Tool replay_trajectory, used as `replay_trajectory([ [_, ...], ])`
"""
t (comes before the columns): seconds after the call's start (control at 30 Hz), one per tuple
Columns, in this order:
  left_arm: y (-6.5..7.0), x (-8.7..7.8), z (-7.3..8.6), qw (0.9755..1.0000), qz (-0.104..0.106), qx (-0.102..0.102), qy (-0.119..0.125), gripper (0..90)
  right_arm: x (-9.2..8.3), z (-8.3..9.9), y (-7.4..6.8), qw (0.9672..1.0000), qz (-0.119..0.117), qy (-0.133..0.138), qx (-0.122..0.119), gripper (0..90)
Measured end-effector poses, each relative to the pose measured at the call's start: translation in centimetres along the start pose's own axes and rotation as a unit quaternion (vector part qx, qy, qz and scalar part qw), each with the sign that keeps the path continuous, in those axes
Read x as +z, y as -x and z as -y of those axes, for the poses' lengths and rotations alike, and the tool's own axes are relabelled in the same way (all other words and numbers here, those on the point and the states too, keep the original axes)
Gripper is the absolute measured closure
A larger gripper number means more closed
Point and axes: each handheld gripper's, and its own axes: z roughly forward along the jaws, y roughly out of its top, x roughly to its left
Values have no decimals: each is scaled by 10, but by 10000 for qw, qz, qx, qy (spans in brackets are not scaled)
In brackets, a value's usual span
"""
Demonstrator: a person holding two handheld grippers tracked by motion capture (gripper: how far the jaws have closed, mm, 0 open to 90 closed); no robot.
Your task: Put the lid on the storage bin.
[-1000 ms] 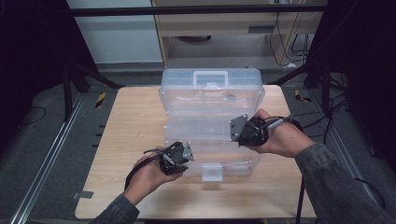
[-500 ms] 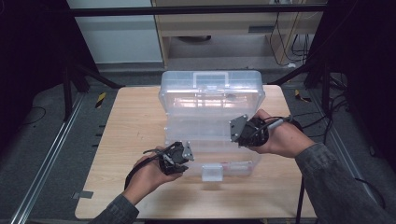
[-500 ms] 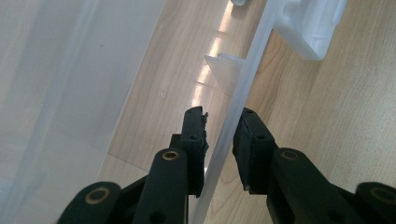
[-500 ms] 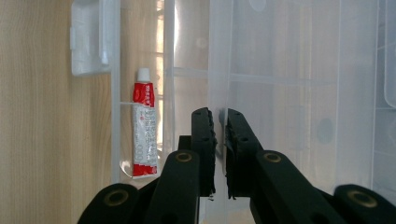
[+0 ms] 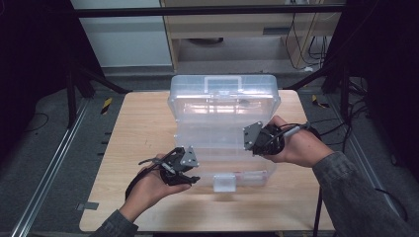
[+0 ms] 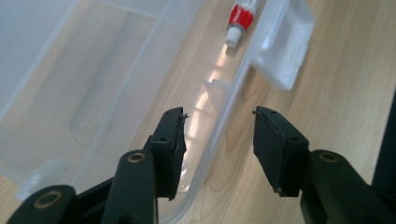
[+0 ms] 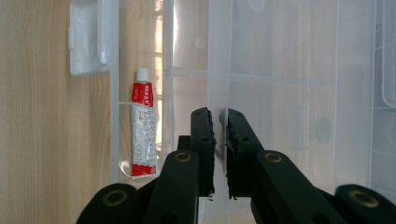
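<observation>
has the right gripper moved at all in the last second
No. In the high view the right gripper sits at the same spot on the clear plastic box, just inside the table's right edge, as before.

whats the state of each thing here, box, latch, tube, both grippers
clear plastic organizer box: lid open, standing on the wooden table
white latch: undone, at the box's front edge
red and white tube: capped, lying in a compartment
left gripper: open, jaws astride the box's front wall
right gripper: shut on a clear inner wall
</observation>
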Motion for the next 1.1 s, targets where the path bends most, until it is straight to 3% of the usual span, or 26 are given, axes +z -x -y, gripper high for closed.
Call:
replay_trajectory([
  [0.13,-1,-12,-1,9997,65,-76,216,522,0,1,-1,10000,0,17,35,829],
  [0.3,-7,-35,-5,9980,208,-255,548,623,0,1,-1,10000,17,39,25,827],
  [0.53,-37,-64,-8,9962,18,-465,736,754,0,2,-1,10000,29,42,25,825],
  [0.67,-60,-74,-6,9928,-57,-779,905,849,0,1,-1,10000,26,42,33,823],
  [0.77,-75,-78,-4,9889,-147,-1067,1021,887,0,1,-1,10000,28,43,36,822],
  [1.07,-113,-86,-11,9773,-143,-1643,1330,895,0,1,-1,10000,45,43,29,820],
  [1.1,-118,-86,-13,9750,-145,-1736,1378,894,0,1,-1,10000,48,46,31,819],
])
